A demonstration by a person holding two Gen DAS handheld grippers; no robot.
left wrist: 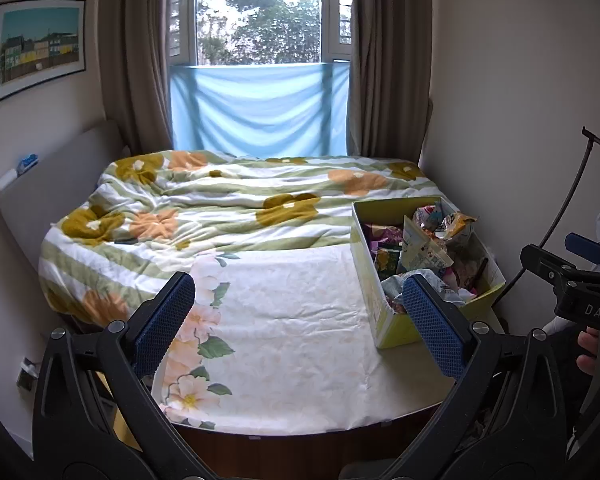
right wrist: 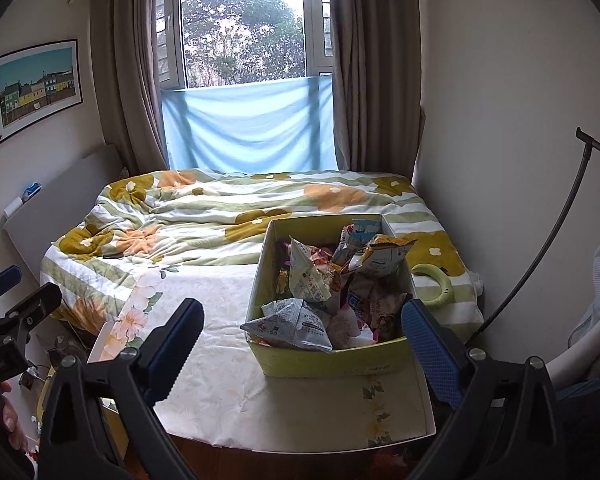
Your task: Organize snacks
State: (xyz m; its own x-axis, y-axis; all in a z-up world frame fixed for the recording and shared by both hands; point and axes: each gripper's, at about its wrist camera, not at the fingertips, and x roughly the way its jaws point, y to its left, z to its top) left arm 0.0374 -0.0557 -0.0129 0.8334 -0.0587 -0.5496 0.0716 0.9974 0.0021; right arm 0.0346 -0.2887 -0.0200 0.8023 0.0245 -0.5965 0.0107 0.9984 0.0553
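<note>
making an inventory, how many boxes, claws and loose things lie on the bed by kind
snack box: 1
green ring-shaped item beside the box: 1
claws, left claw and right claw, both open and empty: 2
total: 4
The snack packets piled inside overlap too much to count.

Soft daylight comes in through the window, which blows out white up top (typical backlight). The room is dimmer toward the near edge, fisheye bends the walls, and corners vignette black.
</note>
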